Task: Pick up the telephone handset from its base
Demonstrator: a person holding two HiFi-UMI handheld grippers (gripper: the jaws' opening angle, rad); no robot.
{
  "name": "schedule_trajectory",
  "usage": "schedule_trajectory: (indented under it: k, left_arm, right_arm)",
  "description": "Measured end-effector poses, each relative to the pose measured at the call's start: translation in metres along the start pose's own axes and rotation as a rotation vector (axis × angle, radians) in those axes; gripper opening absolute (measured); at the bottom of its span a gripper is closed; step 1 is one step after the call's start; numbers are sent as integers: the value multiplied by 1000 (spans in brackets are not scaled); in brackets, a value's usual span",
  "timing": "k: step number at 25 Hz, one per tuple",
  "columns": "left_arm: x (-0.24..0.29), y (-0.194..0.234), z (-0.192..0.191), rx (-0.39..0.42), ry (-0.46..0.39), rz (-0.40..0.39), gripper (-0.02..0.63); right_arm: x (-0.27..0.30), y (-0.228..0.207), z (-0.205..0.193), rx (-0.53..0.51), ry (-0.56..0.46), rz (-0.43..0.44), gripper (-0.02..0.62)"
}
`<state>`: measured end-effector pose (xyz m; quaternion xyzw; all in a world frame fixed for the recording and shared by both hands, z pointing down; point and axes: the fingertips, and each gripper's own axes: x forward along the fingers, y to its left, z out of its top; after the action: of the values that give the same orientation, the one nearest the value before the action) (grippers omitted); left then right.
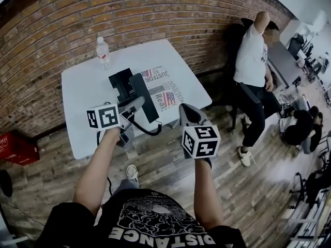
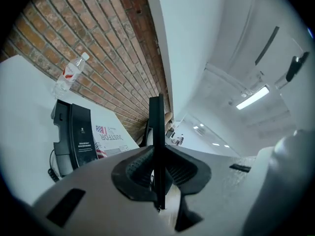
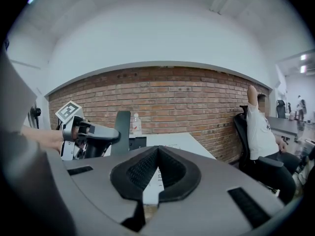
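L gripper [image 1: 135, 106] is clamped on the handset [image 1: 145, 101], holding it edge-on and clear of the base [image 1: 119, 82] on the table [image 1: 83, 87] — pickup's prob done imo — R gripper [image 1: 184, 109] sits pinched together, empty, out of the way.

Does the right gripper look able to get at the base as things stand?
Probably yes: the right gripper, shut and empty, points across the table, and the base shows unblocked ahead; the handset in the left gripper stands just left of that line.

Red brick wall [image 1: 51, 25], wood plank floor [image 1: 243, 190], white table [image 1: 83, 97]
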<state>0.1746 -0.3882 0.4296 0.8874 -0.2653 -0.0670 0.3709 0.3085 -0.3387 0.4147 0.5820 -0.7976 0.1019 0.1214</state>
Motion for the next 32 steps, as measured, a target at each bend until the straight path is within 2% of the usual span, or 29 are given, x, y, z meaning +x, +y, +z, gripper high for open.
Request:
schedule_trajectory:
  k: [8, 16, 22, 32]
  left_arm:
    - [-17, -58, -31, 152, -19, 61, 71]
    - [-41, -100, -65, 257, -45, 126, 71]
    - [-55, -106, -83, 272, -43, 168, 71]
    - [-72, -111, -87, 304, -69, 216, 71]
  right_arm:
    - [-55, 1, -7, -13, -41, 32, 0]
    - [-113, 3, -23, -30, -56, 25, 0]
    - [-131, 4, -36, -18, -47, 13, 0]
    - [-151, 6, -37, -33, -56, 3, 0]
